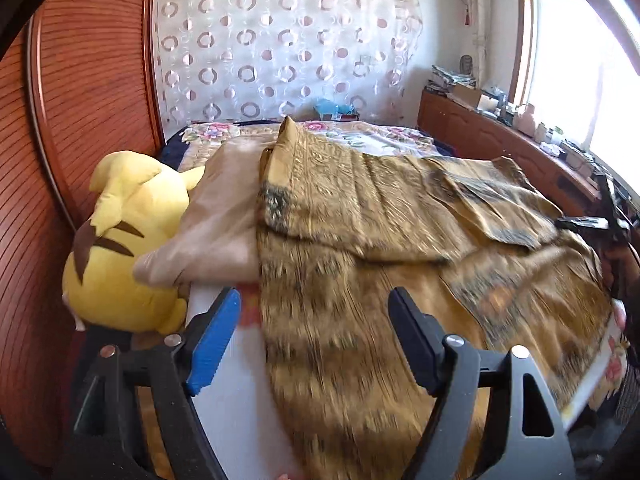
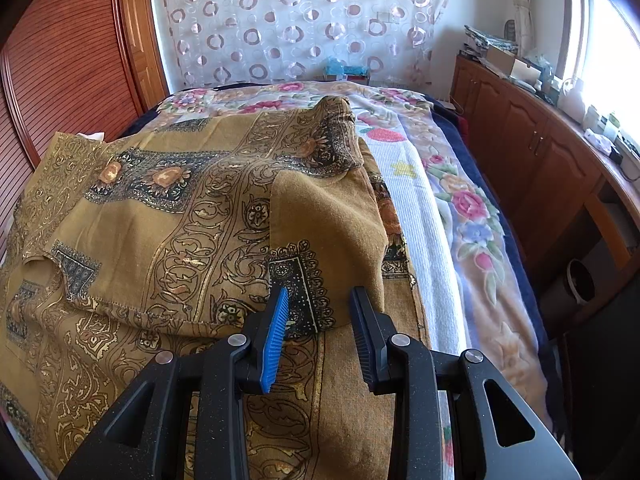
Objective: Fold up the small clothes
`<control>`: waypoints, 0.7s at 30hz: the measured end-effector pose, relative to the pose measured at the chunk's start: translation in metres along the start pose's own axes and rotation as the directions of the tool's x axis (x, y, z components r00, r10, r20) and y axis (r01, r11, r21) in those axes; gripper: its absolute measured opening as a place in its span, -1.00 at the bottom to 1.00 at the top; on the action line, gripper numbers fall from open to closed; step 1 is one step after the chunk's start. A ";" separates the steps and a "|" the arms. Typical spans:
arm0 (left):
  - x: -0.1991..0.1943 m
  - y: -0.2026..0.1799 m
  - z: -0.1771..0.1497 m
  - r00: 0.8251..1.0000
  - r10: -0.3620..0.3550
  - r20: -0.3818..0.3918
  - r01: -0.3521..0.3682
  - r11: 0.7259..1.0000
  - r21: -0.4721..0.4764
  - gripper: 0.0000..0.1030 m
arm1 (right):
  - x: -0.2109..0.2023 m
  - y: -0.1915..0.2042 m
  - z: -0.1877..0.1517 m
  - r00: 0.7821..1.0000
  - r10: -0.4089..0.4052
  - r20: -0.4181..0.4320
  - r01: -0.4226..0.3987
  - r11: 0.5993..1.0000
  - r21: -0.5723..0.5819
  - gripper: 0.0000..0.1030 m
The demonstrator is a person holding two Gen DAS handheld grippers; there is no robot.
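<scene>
Garment (image 1: 360, 216) lies on bed (image 2: 420, 208) (plush toy (image 1: 128, 240) left).

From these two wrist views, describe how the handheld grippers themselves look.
The left gripper and the right gripper look alike: matte black speckled frames with triangular cut-outs, round silver pivot pins, and two flat fingers. One finger on each carries a bright blue ridged pad; the opposite pad is dark. No cables or sleeves show.
</scene>
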State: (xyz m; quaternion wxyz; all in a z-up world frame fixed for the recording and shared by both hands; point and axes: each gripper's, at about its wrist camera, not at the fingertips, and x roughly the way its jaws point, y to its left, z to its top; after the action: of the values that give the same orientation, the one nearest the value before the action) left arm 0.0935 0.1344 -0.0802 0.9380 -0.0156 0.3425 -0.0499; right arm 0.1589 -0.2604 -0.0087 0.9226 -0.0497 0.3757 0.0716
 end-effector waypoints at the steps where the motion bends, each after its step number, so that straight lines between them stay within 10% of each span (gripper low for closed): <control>1: 0.007 0.002 0.006 1.000 0.004 0.001 -0.004 1.000 -0.005 0.50 | 0.000 0.000 0.000 1.000 0.001 0.000 -0.001 1.000 0.000 -0.36; 14: 0.076 0.024 0.046 0.995 0.078 -0.056 -0.080 0.996 -0.033 0.15 | 0.000 -0.001 -0.001 1.000 0.004 0.003 -0.004 1.000 0.002 -0.34; 21: 0.083 0.018 0.048 0.996 0.053 -0.070 -0.054 0.998 -0.013 -0.78 | 0.000 -0.001 -0.002 1.000 0.007 0.005 -0.007 1.000 0.006 -0.34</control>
State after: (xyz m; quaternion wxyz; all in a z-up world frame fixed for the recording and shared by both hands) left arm 0.1890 0.1430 -0.0974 0.9264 -0.0117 0.3756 -0.0224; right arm 0.1580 -0.2619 -0.0100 0.9234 -0.0456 0.3740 0.0738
